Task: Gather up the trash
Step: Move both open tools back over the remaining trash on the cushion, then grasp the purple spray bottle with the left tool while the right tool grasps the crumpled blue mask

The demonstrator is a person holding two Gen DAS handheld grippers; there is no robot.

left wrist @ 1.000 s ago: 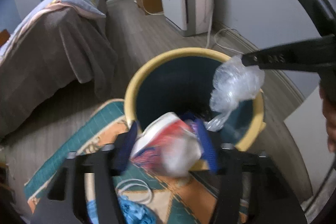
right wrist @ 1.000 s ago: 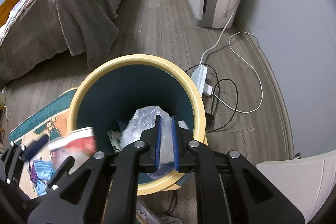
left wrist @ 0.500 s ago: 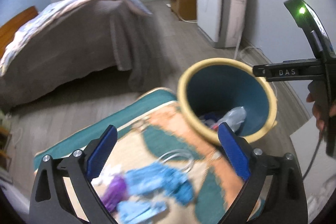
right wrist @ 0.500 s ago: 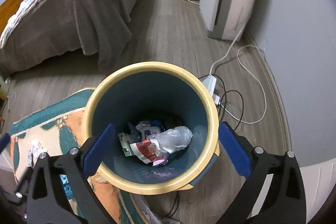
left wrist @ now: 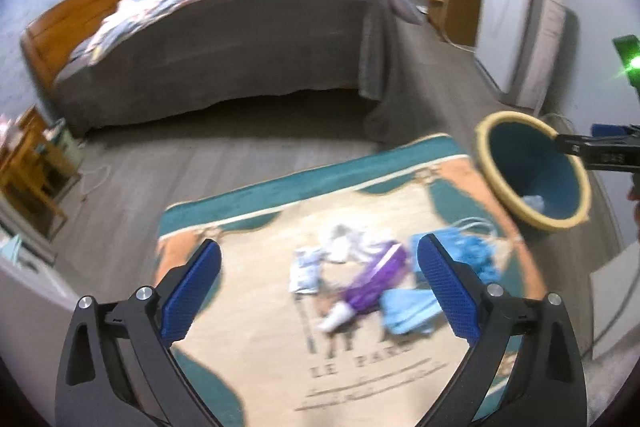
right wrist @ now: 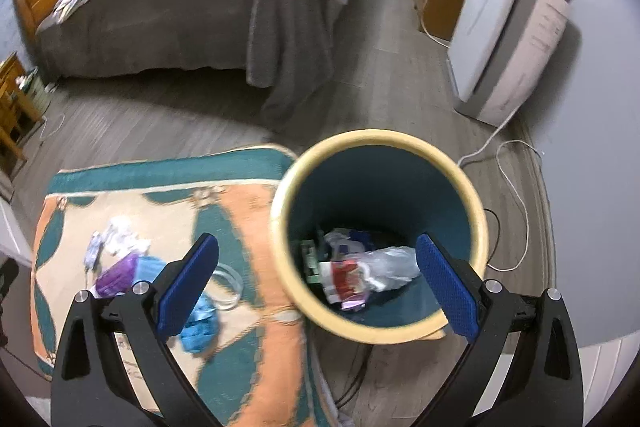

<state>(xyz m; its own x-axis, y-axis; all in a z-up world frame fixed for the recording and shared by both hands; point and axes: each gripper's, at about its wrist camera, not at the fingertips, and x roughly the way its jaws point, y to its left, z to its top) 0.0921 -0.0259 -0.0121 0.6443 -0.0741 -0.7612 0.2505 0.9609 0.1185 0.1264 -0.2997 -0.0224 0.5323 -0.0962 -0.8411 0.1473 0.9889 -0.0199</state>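
My left gripper hangs over the patterned rug, its jaws opening with nothing between them. Below it lie a purple wrapper, crumpled white tissue, a small white packet and blue scraps. My right gripper stands open and empty above the yellow-rimmed teal bin. Inside the bin rest a clear plastic bag and a red and white wrapper. The bin stands at the rug's right corner, with a finger of the right gripper over it.
A bed with a grey cover fills the back of the room. A white appliance stands against the right wall, with cables trailing on the floor behind the bin. Wooden furniture sits at the left. A white loop lies on the rug.
Both grippers opened and let go: the red and white wrapper and the plastic bag now lie in the bin. My left gripper swung left over the rug; the right drew back and up.
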